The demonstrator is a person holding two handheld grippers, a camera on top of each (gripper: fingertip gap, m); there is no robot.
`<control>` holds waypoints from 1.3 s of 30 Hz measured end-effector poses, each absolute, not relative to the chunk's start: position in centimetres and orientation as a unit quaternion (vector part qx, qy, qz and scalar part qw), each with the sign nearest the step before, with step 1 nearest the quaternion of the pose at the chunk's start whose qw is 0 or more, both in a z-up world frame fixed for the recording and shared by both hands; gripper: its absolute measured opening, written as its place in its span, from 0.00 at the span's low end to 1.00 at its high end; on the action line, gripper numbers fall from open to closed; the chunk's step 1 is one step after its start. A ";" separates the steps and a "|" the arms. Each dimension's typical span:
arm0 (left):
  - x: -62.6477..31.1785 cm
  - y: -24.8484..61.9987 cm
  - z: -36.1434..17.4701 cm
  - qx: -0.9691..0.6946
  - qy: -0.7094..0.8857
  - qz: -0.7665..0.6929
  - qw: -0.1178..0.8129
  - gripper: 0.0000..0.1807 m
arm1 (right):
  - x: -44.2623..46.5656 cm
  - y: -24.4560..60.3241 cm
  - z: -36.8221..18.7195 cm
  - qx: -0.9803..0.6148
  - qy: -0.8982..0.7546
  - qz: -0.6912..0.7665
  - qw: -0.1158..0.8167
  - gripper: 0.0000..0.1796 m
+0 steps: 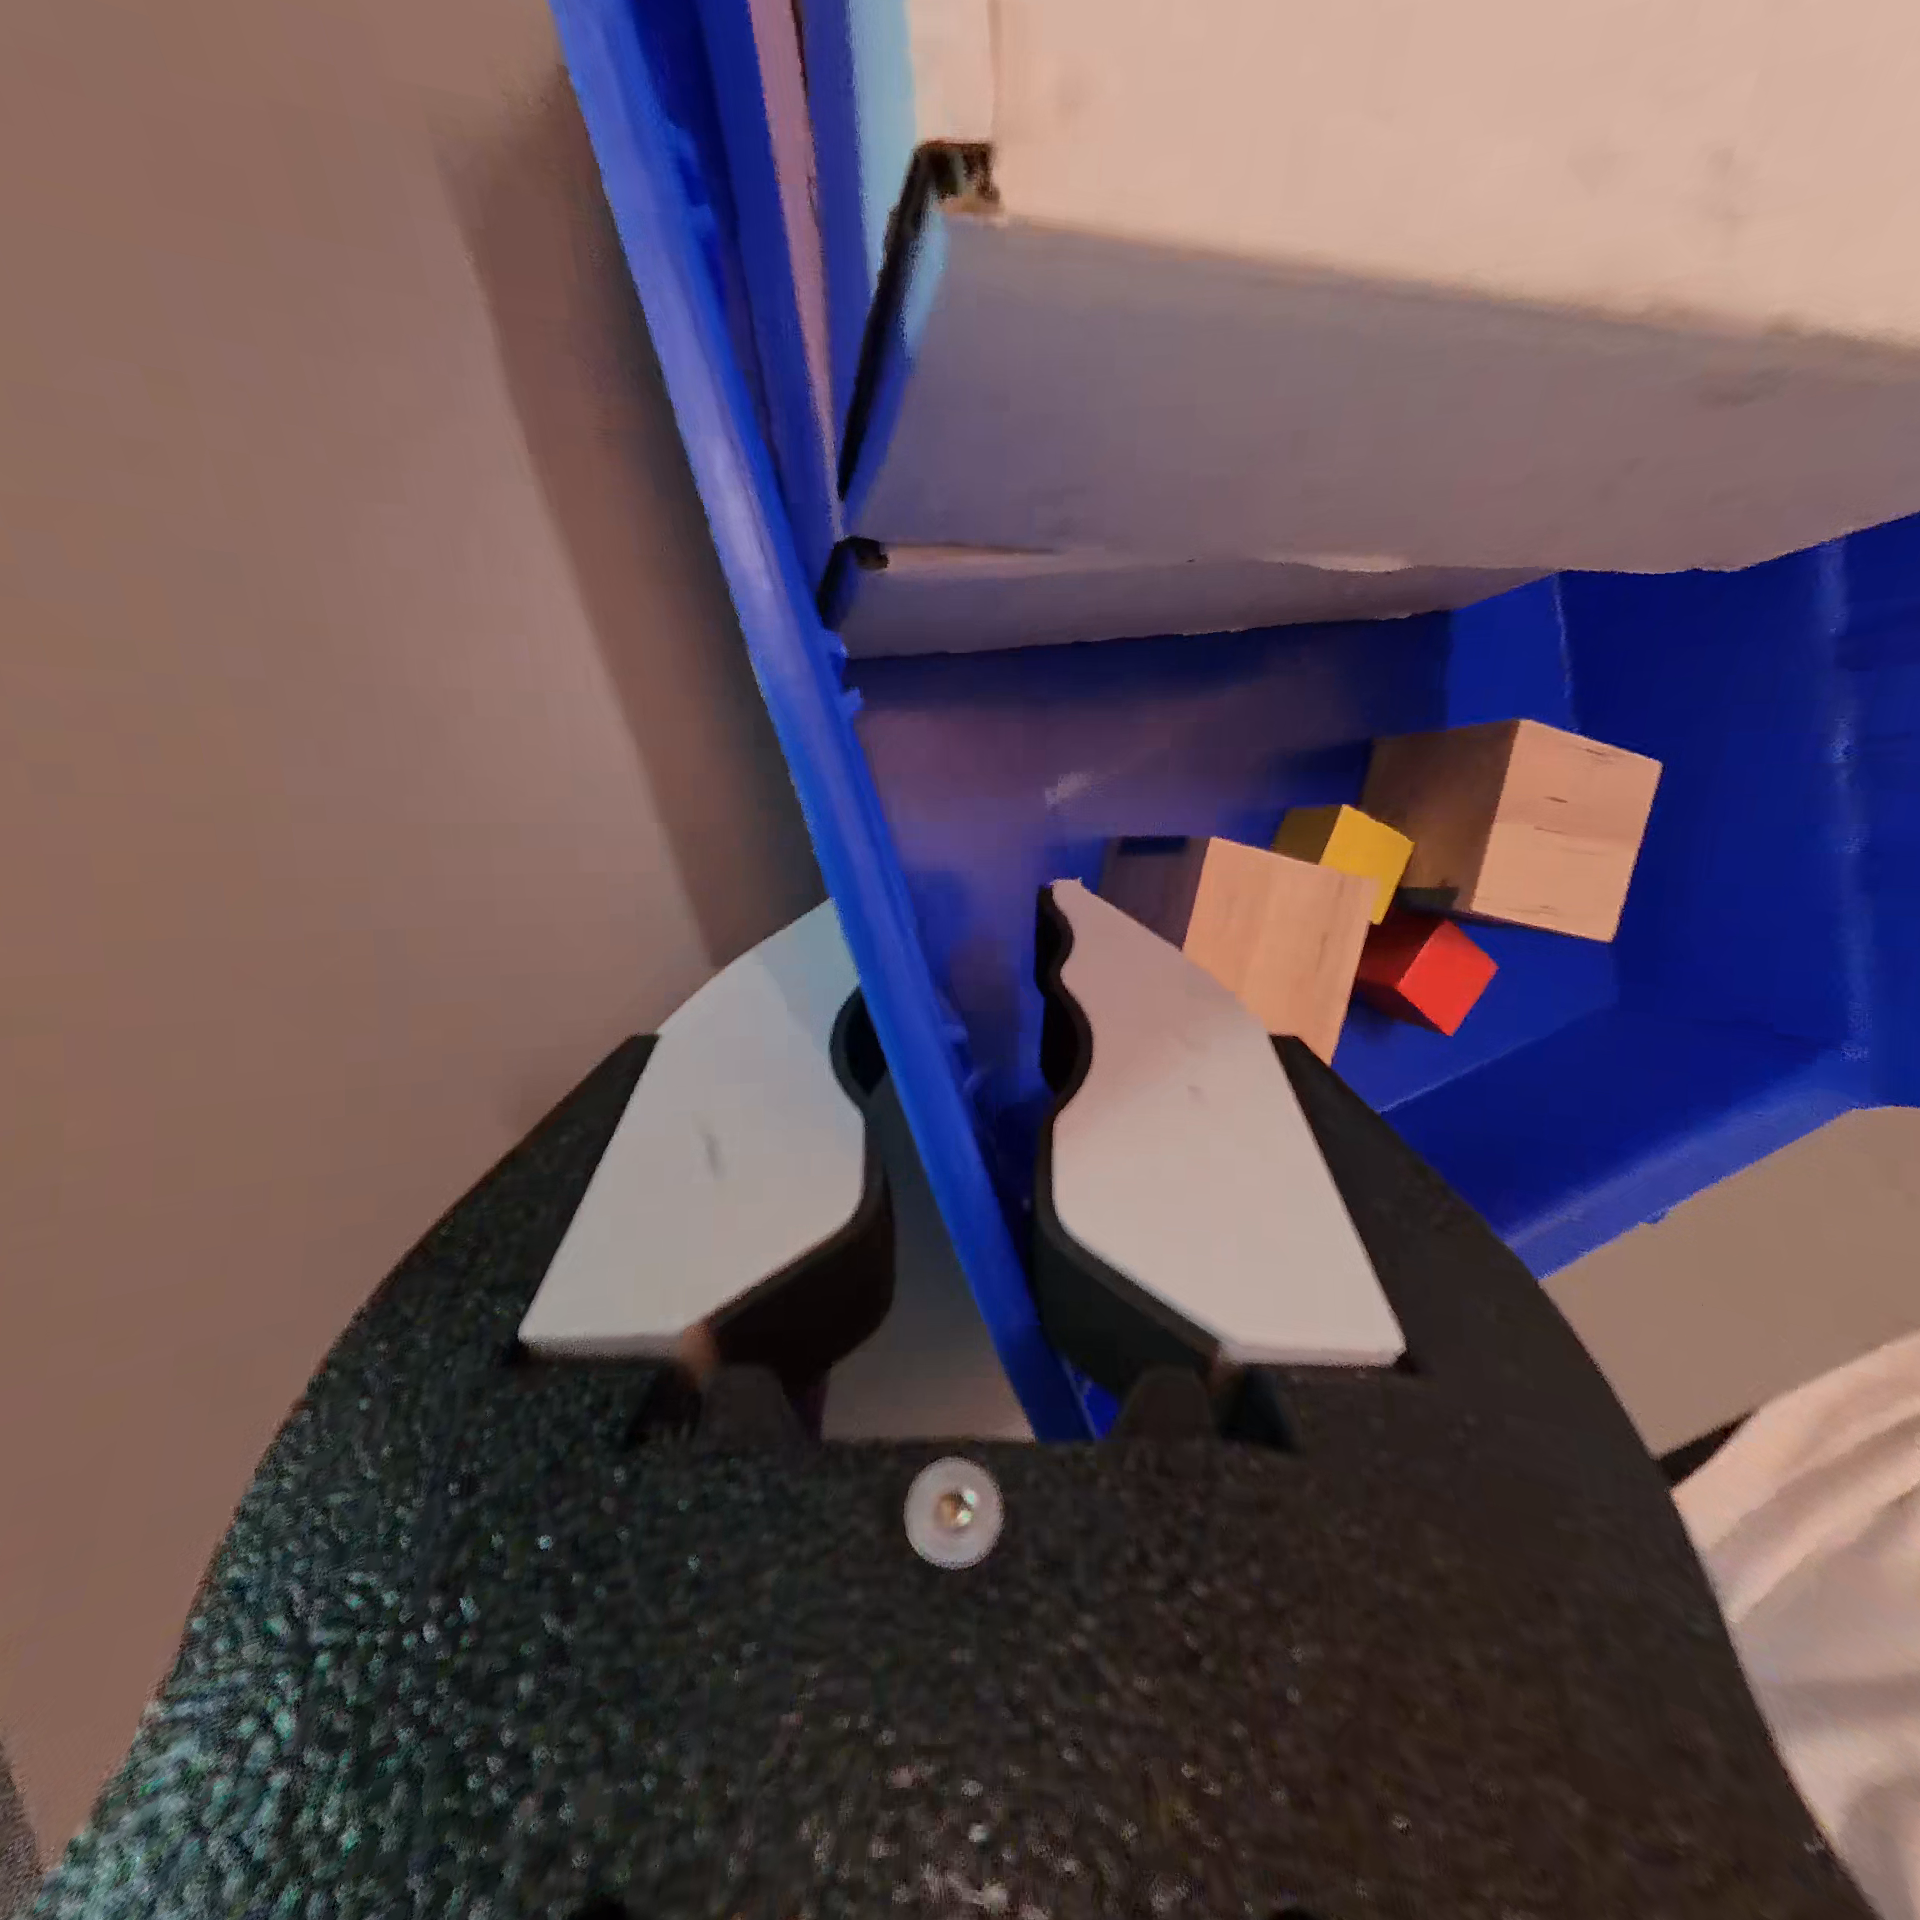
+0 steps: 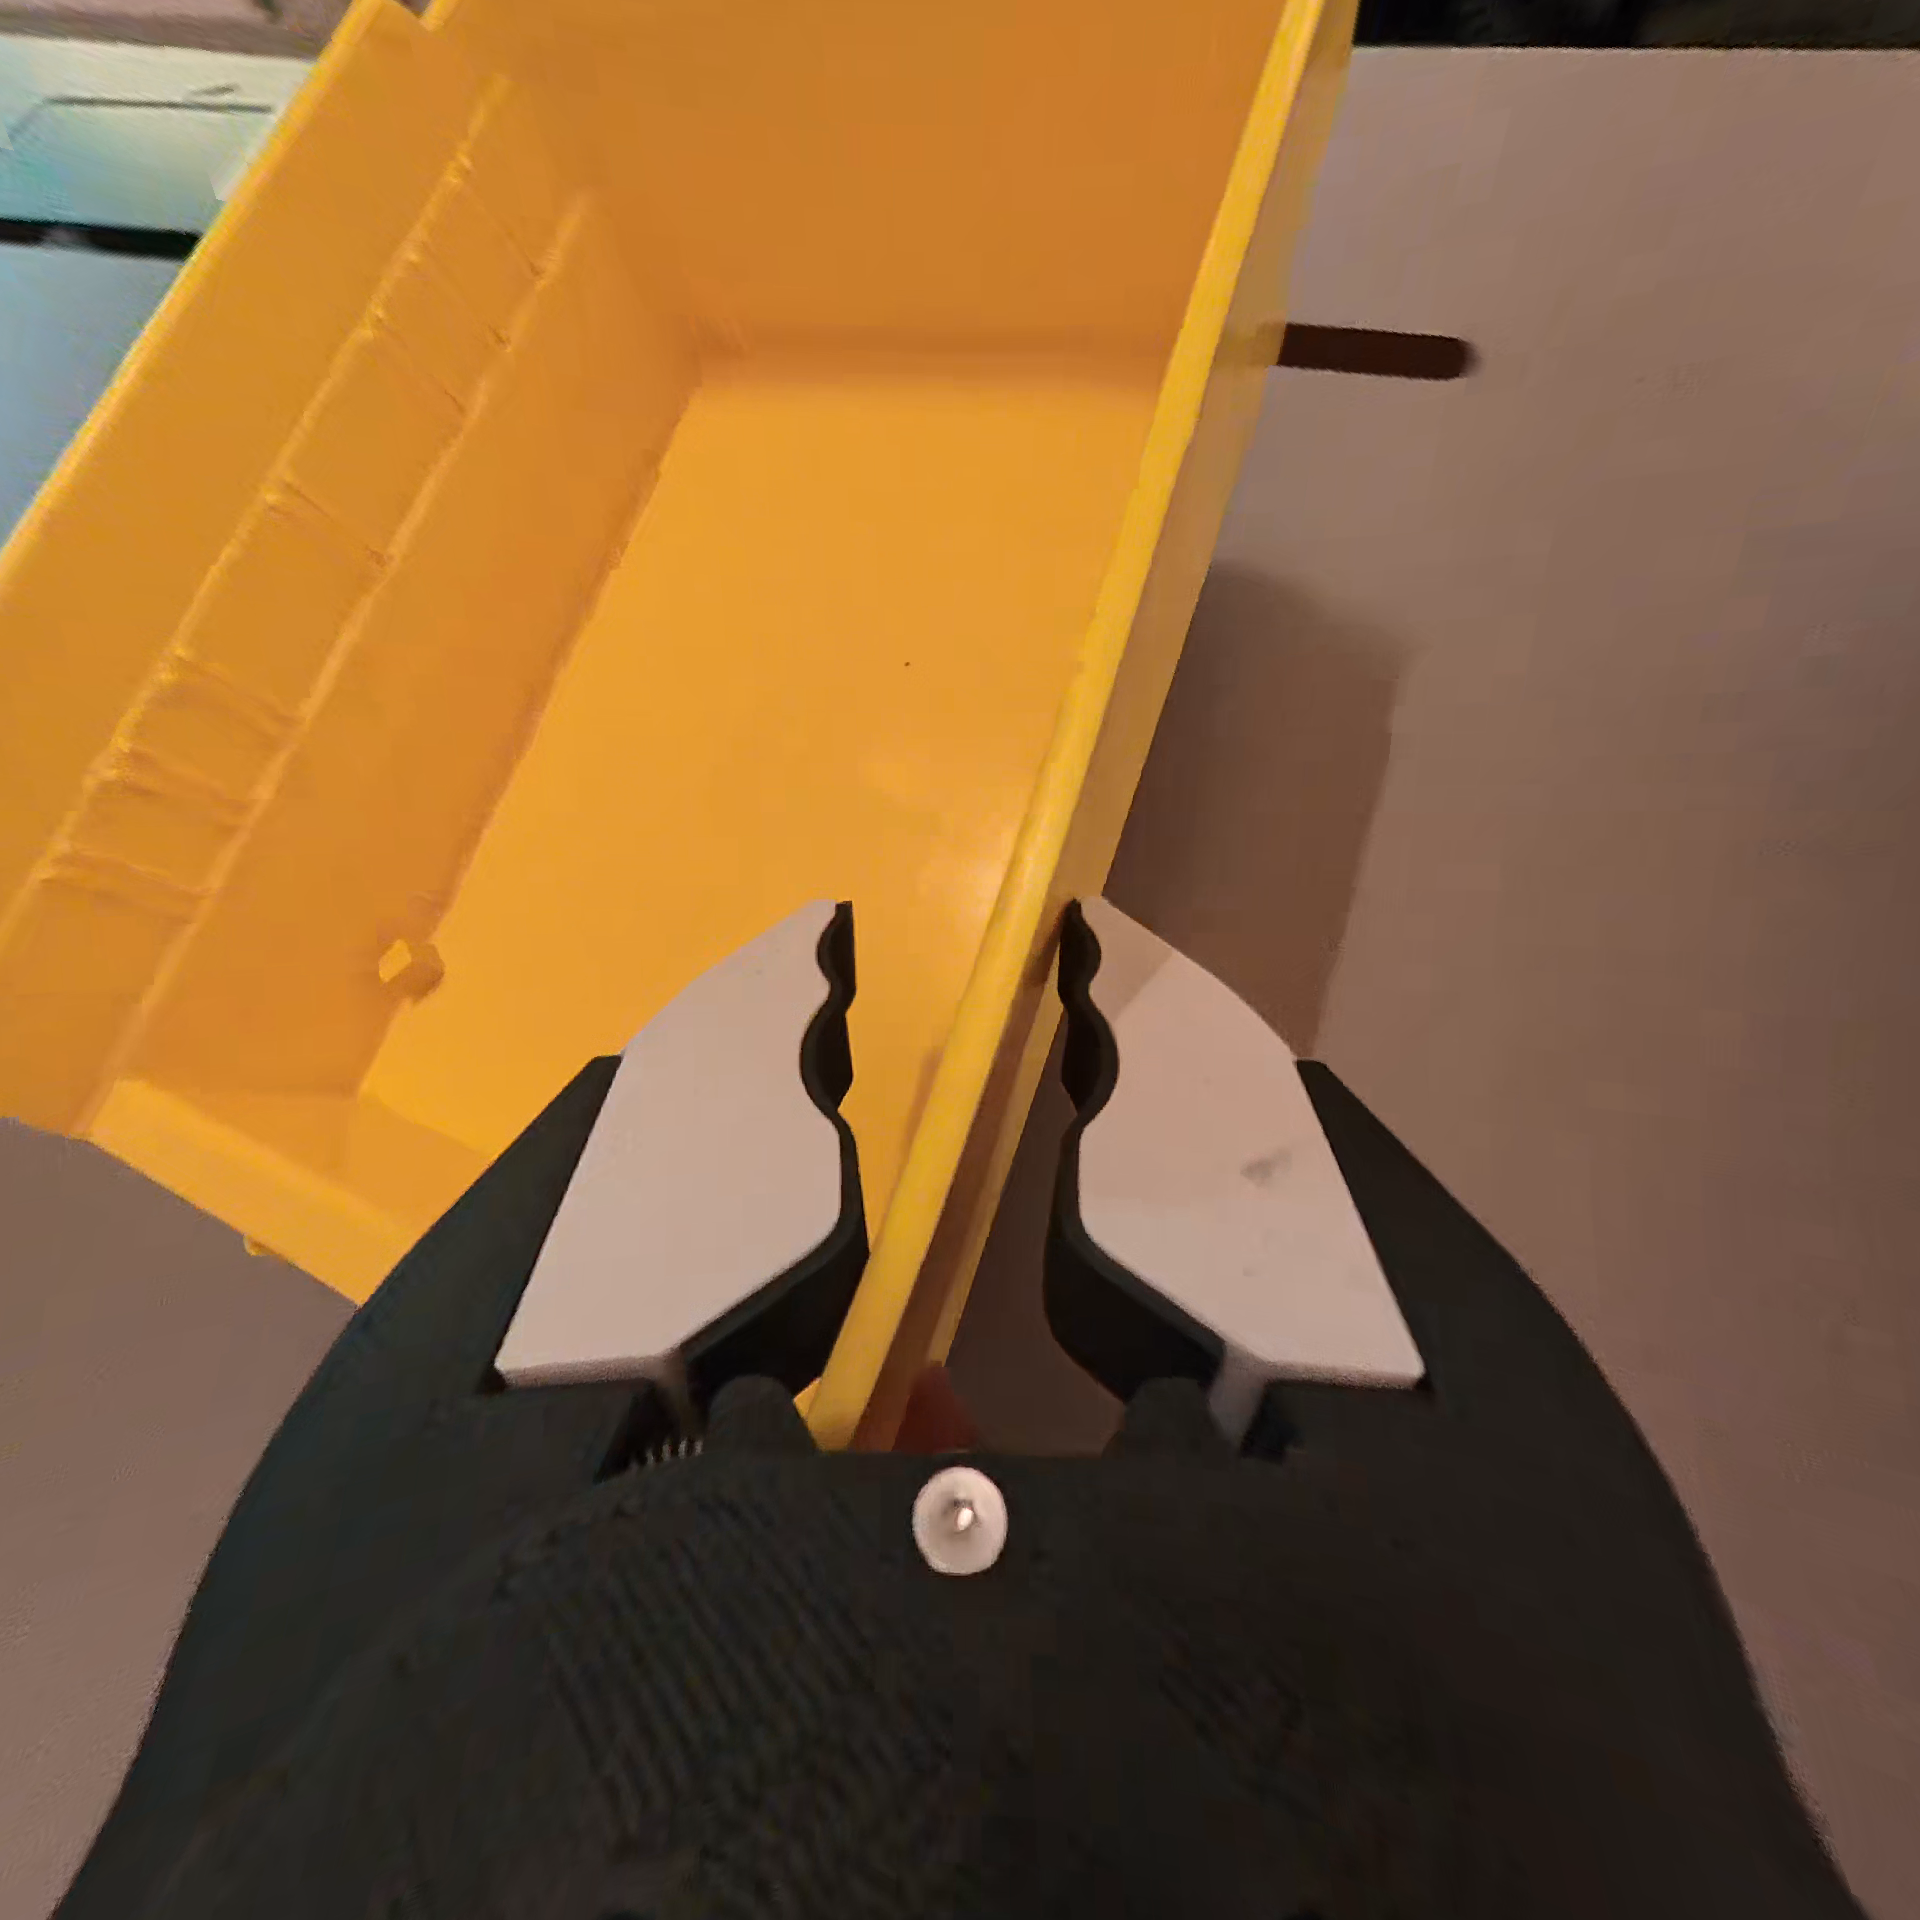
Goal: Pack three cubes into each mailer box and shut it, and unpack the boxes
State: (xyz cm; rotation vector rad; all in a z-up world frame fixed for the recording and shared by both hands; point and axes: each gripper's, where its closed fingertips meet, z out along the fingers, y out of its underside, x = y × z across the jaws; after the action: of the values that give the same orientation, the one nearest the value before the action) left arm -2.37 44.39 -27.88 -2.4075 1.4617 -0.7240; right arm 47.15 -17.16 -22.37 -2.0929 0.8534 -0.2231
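My left gripper [image 1: 945, 904] straddles the left wall of a blue bin [image 1: 1714, 831] and is shut on it. In the bin lie two plain wooden cubes [image 1: 1538, 831] [image 1: 1278, 935], a small yellow cube [image 1: 1351, 842] and a small red cube [image 1: 1429, 971], bunched in a corner. Two white mailer boxes [image 1: 1351, 416] [image 1: 1091, 603] sit in the bin's far part. My right gripper [image 2: 958, 909] is shut on the right wall of a yellow bin [image 2: 831, 623], which is tilted and holds nothing.
A grey table top [image 2: 1558, 831] lies under and to the right of the yellow bin, with a dark slot [image 2: 1371, 353] in it. A pale surface [image 1: 312, 623] lies left of the blue bin. White fabric [image 1: 1829, 1558] shows at the lower right. One gripper's finger ends stand about 80 cm off the other's.
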 end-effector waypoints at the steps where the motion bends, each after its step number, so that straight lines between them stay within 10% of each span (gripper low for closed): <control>1: -0.9 44.8 -27.9 -0.819 0.504 -0.247 0.115 0.14 | 48.2 -18.6 -22.4 -0.827 0.353 -0.093 0.427 0.21; 20: 12.6 49.4 -28.9 -0.763 0.608 -0.177 0.129 0.16 | 55.6 -22.6 -27.3 -0.800 0.427 -0.071 0.416 0.23; 27: 12.5 52.3 -24.3 -0.656 0.708 -0.012 0.263 0.65 | 55.5 -22.8 -26.7 -0.824 0.403 -0.101 0.386 0.52; 32: 14.2 48.9 -21.2 -0.439 0.857 0.055 0.263 0.65 | 54.2 -26.8 -21.6 -0.802 0.369 -0.287 0.371 0.62; 39: 20.5 47.4 -20.5 -0.321 0.920 0.065 0.216 0.64 | 42.0 -20.0 -21.1 -0.846 0.204 -0.194 0.454 0.67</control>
State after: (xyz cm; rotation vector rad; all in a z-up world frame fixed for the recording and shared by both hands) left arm 20.54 47.43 -20.50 -0.8893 2.5488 0.1800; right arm 42.04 -20.03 -21.15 -2.0875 0.5045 -0.4777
